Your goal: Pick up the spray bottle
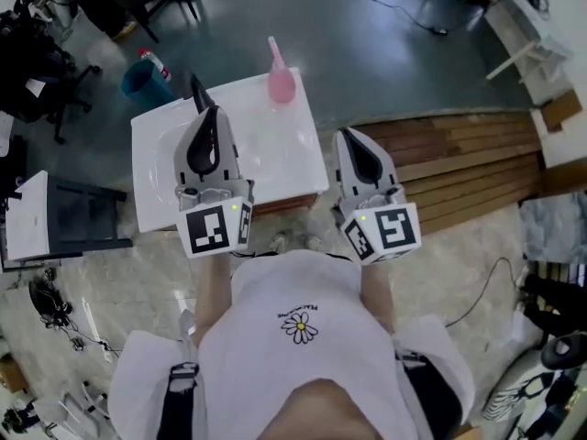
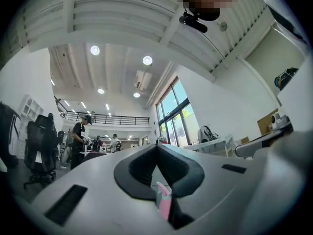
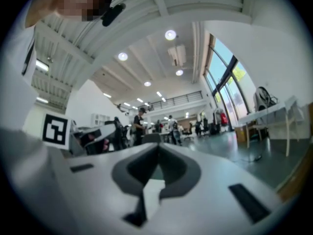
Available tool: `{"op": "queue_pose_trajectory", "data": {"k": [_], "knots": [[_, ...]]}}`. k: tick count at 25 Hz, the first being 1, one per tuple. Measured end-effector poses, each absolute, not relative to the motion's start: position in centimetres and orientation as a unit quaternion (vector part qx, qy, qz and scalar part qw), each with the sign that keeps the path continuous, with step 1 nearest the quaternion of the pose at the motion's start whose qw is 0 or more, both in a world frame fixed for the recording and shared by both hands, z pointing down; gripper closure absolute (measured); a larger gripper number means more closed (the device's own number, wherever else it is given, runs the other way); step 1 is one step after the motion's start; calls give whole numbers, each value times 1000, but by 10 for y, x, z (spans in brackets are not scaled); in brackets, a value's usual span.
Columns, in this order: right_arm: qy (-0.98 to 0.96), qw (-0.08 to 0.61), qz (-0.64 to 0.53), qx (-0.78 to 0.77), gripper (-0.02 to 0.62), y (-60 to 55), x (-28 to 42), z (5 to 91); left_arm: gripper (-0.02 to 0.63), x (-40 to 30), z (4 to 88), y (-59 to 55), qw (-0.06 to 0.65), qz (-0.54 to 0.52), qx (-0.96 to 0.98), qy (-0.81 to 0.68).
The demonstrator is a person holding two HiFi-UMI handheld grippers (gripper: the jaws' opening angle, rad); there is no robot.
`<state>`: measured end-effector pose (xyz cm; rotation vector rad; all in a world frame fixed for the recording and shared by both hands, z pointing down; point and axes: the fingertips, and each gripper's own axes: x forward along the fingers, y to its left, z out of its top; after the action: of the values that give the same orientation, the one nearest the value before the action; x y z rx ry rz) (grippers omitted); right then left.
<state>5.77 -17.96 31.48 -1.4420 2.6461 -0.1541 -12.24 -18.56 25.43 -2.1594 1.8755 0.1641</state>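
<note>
The bottle (image 1: 280,79), pink and upright with its nozzle up, stands alone at the far edge of the table (image 1: 160,186), toward its far right corner. Nothing is beside it, which leaves its body free to be taken from either side. The person stands at the near edge with both grippers held out in front at about chest height, pointing roughly level and not down at the tabletop. This looks like a carrying or ready pose, not a reach. The left gripper (image 1: 202,106) hangs over the middle of the tabletop, well short of the bottle. Its jaws are closed tip to tip with nothing between them, and only a pink sliver of the bottle shows past them, low in the left gripper view. The right gripper (image 1: 346,136) is off the right edge, near the near right corner, and its jaws are likewise pressed together and empty. The pick has probably not begun: whichever gripper goes must first spread its jaws, tip down toward the far edge and come in level around the bottle's body, since a knock up near the nozzle could topple it off that edge.
</note>
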Motion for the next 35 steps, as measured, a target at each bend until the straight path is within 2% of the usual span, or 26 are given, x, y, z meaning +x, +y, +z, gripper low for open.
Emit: {"op": "queue_pose_trajectory", "data": {"k": [9,18,24,35], "knots": [[872,7,-49,-487,565,-184,33,319,586,-133,282,-200,92,56,-764,636],[901,-41,-39,-430,566,-174,-26,334,586,-174,308,-191,53,64,-739,669],[905,-27,-47,-422,566,-170,-32,333,586,-176,295,-185,77,66,-736,669],[882,1,-66,-466,566,-164,13,332,586,-130,279,-191,84,69,-774,624]]}}
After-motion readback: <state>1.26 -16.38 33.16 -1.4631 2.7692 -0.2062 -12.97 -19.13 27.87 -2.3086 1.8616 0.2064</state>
